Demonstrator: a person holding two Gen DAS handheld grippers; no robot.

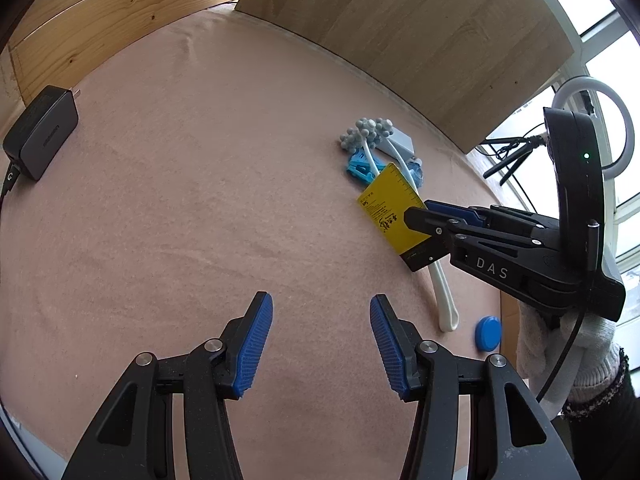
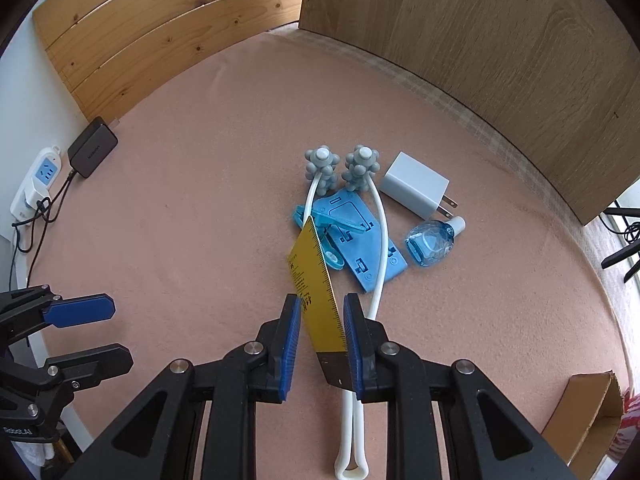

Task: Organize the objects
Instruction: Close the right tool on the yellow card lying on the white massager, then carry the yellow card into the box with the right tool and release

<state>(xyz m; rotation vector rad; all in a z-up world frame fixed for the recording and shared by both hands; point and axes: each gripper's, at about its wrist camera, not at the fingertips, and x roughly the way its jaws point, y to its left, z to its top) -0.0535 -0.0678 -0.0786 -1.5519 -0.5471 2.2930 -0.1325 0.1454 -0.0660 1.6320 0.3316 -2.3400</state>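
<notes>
My right gripper (image 2: 322,332) is shut on a yellow ruler card (image 2: 318,292) and holds it tilted above the pink cloth; it also shows in the left wrist view (image 1: 390,210). Below it lies a white massage roller with grey knobbed heads (image 2: 340,168), across a blue plastic holder (image 2: 356,236). A grey wall charger (image 2: 414,190) and a small blue bottle (image 2: 430,244) lie to the right. My left gripper (image 1: 320,344) is open and empty, to the left of the pile, over bare cloth.
A black power adapter (image 1: 42,132) with its cable sits at the far left, beside a white power strip (image 2: 36,184). Wood panels (image 2: 480,40) wall the back. A blue cap (image 1: 488,333) lies near the table's right edge. A cardboard box (image 2: 588,412) stands at right.
</notes>
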